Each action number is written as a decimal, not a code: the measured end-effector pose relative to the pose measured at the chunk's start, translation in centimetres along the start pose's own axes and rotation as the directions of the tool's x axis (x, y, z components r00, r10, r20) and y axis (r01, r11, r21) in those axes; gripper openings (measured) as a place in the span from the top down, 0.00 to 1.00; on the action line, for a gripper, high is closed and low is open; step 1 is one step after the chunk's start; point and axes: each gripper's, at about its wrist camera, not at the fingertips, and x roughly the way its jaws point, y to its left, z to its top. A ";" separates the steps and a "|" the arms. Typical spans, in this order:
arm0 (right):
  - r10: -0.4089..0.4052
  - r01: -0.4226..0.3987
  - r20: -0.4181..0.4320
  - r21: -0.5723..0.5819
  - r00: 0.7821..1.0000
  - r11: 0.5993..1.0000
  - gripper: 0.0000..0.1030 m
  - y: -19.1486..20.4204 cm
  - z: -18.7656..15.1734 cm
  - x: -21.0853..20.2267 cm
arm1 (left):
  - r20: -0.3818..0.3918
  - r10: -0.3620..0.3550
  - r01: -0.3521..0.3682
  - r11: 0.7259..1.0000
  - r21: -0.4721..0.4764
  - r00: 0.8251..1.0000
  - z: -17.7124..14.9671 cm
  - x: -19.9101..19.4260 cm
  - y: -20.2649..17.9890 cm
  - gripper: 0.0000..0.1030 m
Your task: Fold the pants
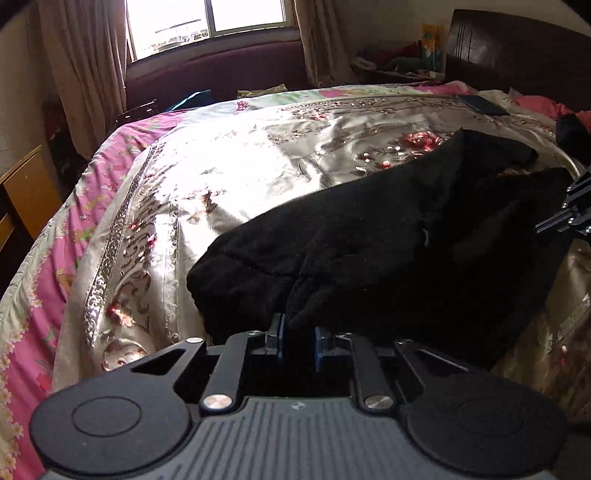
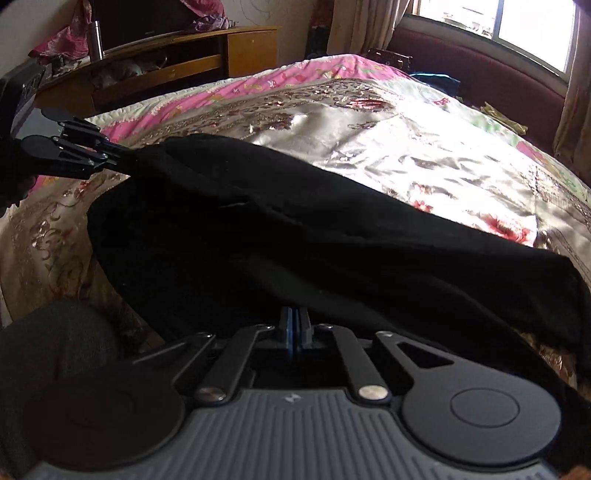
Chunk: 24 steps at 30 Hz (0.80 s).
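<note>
Black pants [image 1: 388, 236] lie bunched across a shiny floral bedspread [image 1: 229, 170]. My left gripper [image 1: 298, 334] is shut on a fold of the pants at their near edge, cloth pinched between the blue pads. My right gripper [image 2: 294, 325] is shut on the pants' other end, its jaws pressed together with cloth running over them. In the right wrist view the pants [image 2: 295, 229] stretch between the two grippers, and the left gripper [image 2: 122, 157] shows at far left gripping the fabric. The right gripper also shows in the left wrist view [image 1: 543, 229] at the right edge.
The bed has a pink floral sheet [image 1: 44, 266] along its left side. A dark headboard [image 1: 517, 48] and a dark flat object [image 1: 480, 105] are at the far right. A wooden cabinet [image 2: 177, 62] stands beyond the bed. A window [image 1: 207, 22] with curtains is behind.
</note>
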 end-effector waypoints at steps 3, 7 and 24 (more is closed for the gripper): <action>-0.034 0.032 -0.059 -0.040 0.998 0.999 0.96 1.8 -2.3 2.3 | -0.035 0.011 -0.010 1.000 0.018 0.999 -2.5 0.4 -1.9 0.73; -0.120 0.122 0.027 -0.190 0.992 0.974 0.71 2.7 0.0 2.7 | 0.017 0.042 -0.042 0.998 0.043 0.999 -2.0 -0.3 -2.0 0.72; -0.091 0.112 0.066 -0.520 0.994 0.847 0.81 2.4 10.1 15.0 | 0.077 0.024 -0.042 0.970 0.237 0.997 -1.6 2.2 -4.5 0.44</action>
